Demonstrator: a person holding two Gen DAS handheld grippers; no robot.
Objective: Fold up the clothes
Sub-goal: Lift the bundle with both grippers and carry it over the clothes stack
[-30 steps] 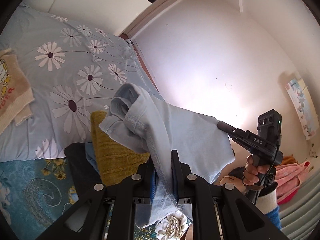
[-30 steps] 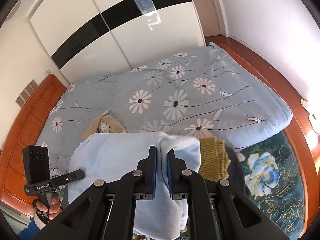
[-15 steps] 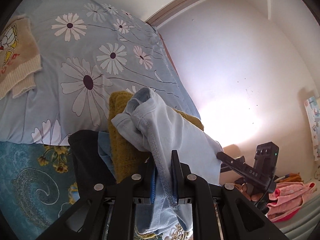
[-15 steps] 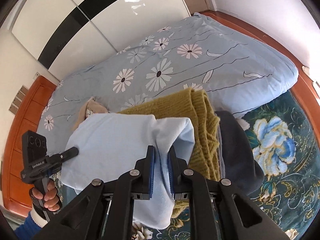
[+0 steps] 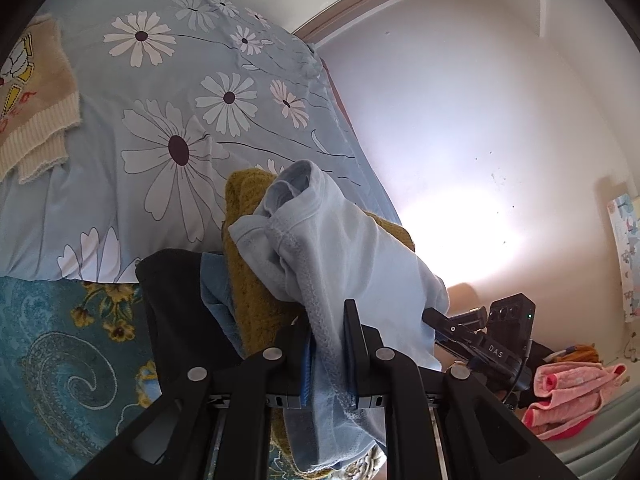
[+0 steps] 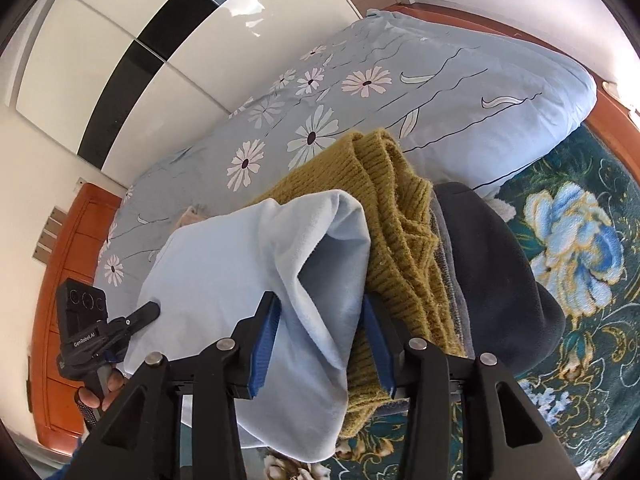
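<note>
A light blue garment (image 5: 360, 256) lies folded over a stack of a mustard knit sweater (image 6: 400, 216) and a dark garment (image 6: 492, 264). My left gripper (image 5: 327, 344) is shut on the garment's stitched hem. The other end (image 6: 248, 264) runs between the blue pads (image 6: 264, 340) of my right gripper (image 6: 320, 340). Its jaws are opening and the cloth hangs loose in the gap. In each wrist view the other gripper shows at the cloth's far edge: the right one (image 5: 432, 315), and the left one (image 6: 149, 312) with a hand on its handle.
The stack sits at the edge of a bed with a light blue daisy duvet (image 6: 420, 92). On the duvet lies a beige sweater (image 5: 32, 92). A teal floral rug (image 6: 580, 280) lies beside the stack. Pink cloth (image 5: 568, 392) lies low on the right. A wardrobe (image 6: 140, 40) stands behind.
Both grippers have come down with the light blue garment onto the mustard sweater. The right gripper's jaws, shut on the cloth before, have spread apart. The left grip is unchanged.
</note>
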